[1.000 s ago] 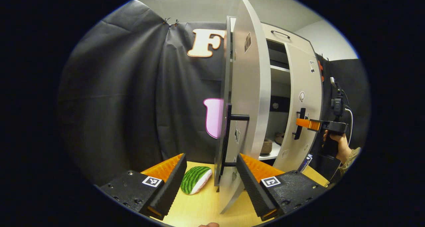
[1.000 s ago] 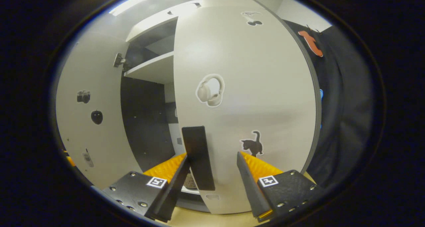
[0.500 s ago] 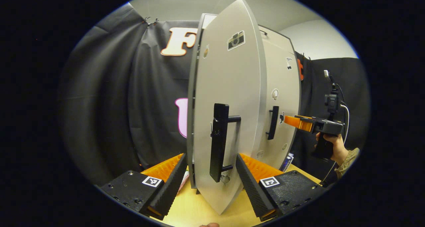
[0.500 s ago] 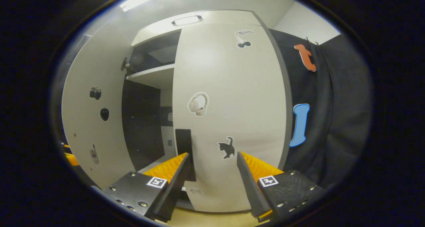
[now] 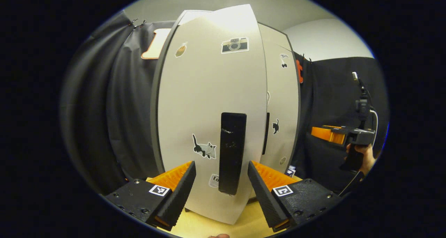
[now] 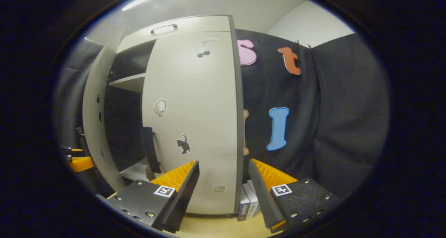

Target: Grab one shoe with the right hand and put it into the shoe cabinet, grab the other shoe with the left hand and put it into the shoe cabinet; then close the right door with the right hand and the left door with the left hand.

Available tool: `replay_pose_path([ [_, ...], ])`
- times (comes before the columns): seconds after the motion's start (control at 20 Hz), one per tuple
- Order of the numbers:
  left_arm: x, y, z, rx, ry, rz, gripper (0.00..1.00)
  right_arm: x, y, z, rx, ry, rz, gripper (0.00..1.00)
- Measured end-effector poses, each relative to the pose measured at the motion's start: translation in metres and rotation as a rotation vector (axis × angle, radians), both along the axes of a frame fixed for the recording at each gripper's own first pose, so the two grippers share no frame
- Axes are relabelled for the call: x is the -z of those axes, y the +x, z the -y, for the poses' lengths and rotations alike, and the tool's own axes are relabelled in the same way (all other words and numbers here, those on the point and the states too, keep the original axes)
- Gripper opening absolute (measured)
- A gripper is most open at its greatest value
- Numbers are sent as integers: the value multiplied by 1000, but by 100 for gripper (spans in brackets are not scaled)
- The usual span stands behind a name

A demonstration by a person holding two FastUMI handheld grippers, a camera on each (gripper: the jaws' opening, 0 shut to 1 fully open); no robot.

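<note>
The left gripper [image 5: 222, 182] is held level with its two fingers spread wide apart and nothing pressed between them. Seen from the left gripper view, the right gripper [image 5: 322, 133] is farther off to the side, carried upright by a person's hand [image 5: 362, 158] wrapped around its grip, a cable trailing below the wrist. In its own view the right gripper [image 6: 223, 182] also has its fingers parted, both pointing straight ahead and clamping nothing.

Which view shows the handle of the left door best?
The left gripper view: the left door's handle faces the camera, whole, between the left gripper fingers. The right gripper view shows the left door nearly edge-on, far left; its handle cannot be told there.
</note>
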State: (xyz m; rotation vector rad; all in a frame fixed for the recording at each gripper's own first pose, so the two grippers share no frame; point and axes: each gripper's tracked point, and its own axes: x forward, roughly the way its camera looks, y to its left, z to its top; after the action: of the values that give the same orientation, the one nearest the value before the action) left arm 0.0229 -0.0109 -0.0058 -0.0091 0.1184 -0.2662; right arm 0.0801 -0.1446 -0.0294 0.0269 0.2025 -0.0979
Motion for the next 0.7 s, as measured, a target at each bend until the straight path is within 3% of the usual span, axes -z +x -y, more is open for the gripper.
replay_pose_path([
  [0.15, 7, 24, 23, 13, -4, 1, 88, 0, -10, 28, 57, -1, -5, 85],
  [0.3, 16, 44, 38, 18, -20, -21, 92, 0, -21, 50, 104, -9, -12, 85],
  [0.5, 23, 61, 36, 2, -28, -28, 88, -2, -33, 69, 151, -22, -17, 85],
  [0.7, 23, 76, 38, 4, -49, -22, 92, -7, -42, 80, 183, -37, -14, 86],
])
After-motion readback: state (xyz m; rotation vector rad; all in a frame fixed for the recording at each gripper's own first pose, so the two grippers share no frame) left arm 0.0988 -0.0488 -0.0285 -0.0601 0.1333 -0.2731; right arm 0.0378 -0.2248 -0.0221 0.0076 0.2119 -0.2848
